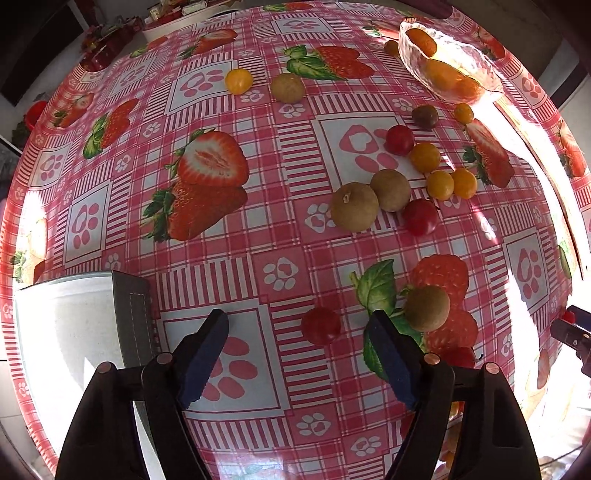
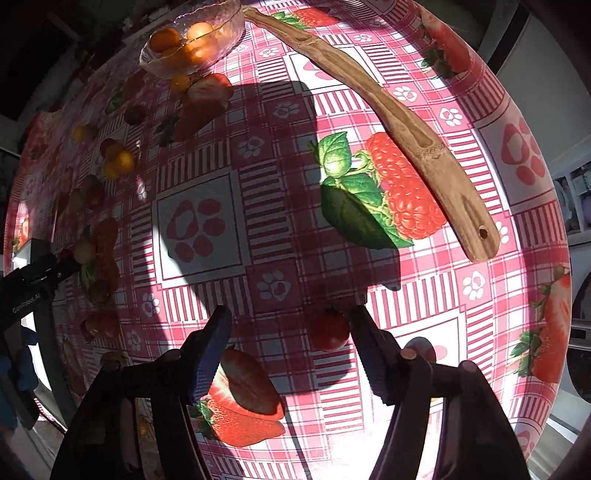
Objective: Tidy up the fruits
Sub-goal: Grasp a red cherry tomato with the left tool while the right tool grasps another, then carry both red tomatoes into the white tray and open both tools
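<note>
In the left wrist view the left gripper (image 1: 297, 328) is spread wide with a red tomato (image 1: 320, 326) lying free between its fingers, and brown and yellow fruits sit farther right, near the glass bowl (image 1: 448, 61) holding orange fruits. Only the right wrist view shows a wooden spatula (image 2: 380, 110) on the far right of the tablecloth (image 2: 295, 229), and there the right gripper (image 2: 290, 325) also gapes apart, another red tomato (image 2: 328, 329) just beside its right finger.

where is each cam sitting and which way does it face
Left wrist: on the left gripper, low over the table, facing scattered fruit, a red tomato between its open fingers.
Right wrist: on the right gripper, facing a wooden spatula; the left gripper shows at the left edge.
Shared: the glass bowl.
</note>
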`<state>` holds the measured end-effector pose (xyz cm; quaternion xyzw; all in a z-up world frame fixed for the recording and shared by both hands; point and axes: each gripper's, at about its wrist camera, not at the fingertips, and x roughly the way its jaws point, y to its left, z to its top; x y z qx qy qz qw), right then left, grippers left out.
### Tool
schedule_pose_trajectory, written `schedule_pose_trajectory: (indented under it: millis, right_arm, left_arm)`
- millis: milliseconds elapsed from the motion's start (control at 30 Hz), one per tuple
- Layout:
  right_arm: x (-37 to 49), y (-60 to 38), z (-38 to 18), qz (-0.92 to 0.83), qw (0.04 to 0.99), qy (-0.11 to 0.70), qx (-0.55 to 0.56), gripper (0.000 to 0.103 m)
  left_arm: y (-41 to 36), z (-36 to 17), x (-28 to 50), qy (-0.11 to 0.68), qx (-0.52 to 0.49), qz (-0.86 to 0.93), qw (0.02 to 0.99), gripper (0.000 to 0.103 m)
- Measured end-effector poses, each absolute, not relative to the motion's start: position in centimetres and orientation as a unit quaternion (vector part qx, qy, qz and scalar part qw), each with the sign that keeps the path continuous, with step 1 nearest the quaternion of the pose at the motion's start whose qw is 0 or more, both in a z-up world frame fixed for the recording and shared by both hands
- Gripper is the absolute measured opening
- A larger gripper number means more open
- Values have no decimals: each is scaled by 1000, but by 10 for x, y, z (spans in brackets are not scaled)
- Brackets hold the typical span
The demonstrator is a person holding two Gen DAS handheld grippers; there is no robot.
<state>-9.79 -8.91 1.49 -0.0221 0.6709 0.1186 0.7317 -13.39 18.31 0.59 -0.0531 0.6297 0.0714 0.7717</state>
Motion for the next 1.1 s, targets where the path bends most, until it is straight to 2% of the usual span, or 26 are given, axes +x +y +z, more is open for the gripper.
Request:
schedule_pose_trajectory:
  millis: [100,167,200,233,267,300,533,733,1100]
  right_arm:
    - [-99,-86,16,110,735,669,-31,61]
    - [-100,-85,17,100,737,668,-35,48]
    - [-100,-85,17,96,737,668,-38,44]
    - [-101,-84,18,93,737,668,-43,35]
    - [-104,-86,18,93,737,668,-48,25]
    - [-104,-85,18,94,737,668,-50,22]
    - [-115,-102,28,112,734,669,18,22]
    - [-120,-90,52,138,734,664,31,22]
    - [-126,-2,85,224,725,651,2,22]
  left_arm:
    - [179,7,-129,627,-51,60,775,65]
    - [173,9,-126,625,-47,50,777,53]
    - [170,9,-125,624,-44,45,779,45]
    - [167,10,-125,623,-41,40,780,34]
    - [163,10,-123,622,-39,37,781,29]
    - [160,11,-122,622,-39,35,781,20]
    - [163,28,-134,613,-84,30,785,20]
    - [182,54,-157,596,-114,39,794,20]
    - [246,78,-213,572,-156,90,800,20]
